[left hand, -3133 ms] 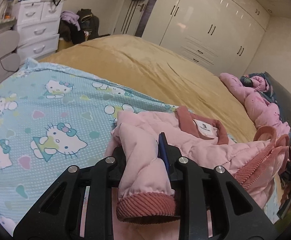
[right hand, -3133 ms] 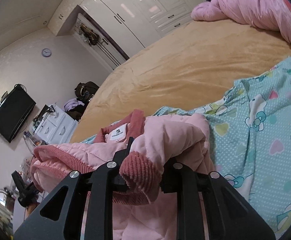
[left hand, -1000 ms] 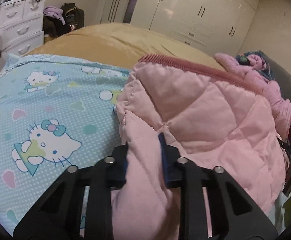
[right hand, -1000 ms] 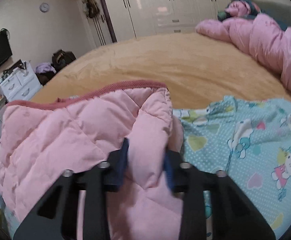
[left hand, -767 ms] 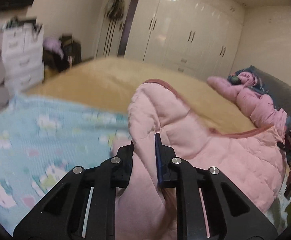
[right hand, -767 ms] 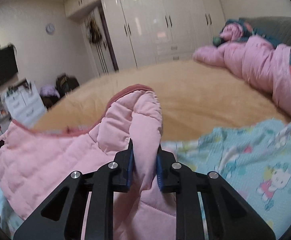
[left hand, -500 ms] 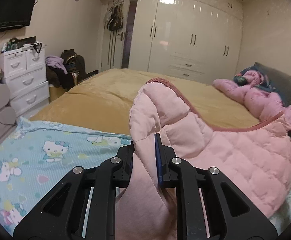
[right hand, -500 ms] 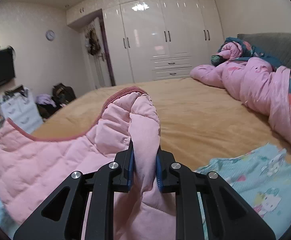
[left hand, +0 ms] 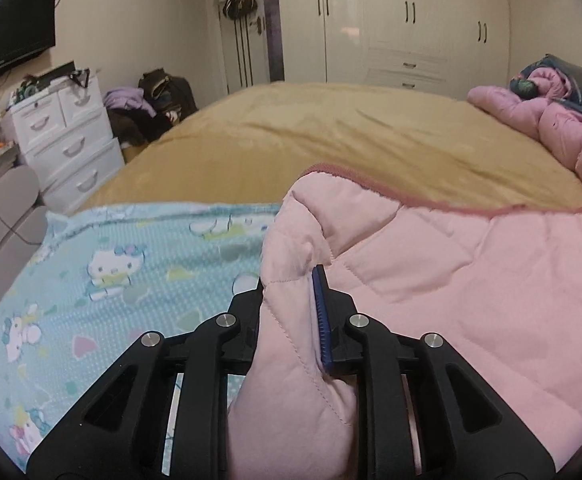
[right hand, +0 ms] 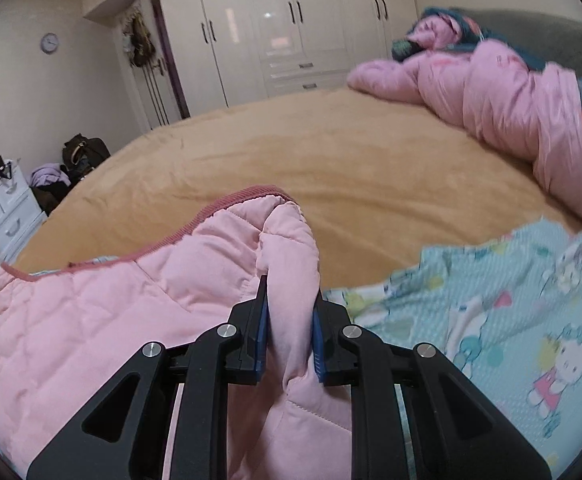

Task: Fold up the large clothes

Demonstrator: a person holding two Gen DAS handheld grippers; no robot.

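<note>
The left gripper (left hand: 289,312), its jaws just eased slightly, and the right gripper (right hand: 289,316) each pinch a fold of the pink jacket (left hand: 431,280) (quilted, ribbed trim) spread between them over the cartoon blanket (left hand: 111,280).

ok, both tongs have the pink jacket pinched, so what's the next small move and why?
Probably lower both hands together and lay the held edge flat. The left tongs and right tongs each clamp a bunch of the jacket, its dark pink trim sags between them, and the blue cartoon sheet lies just beneath.
</note>
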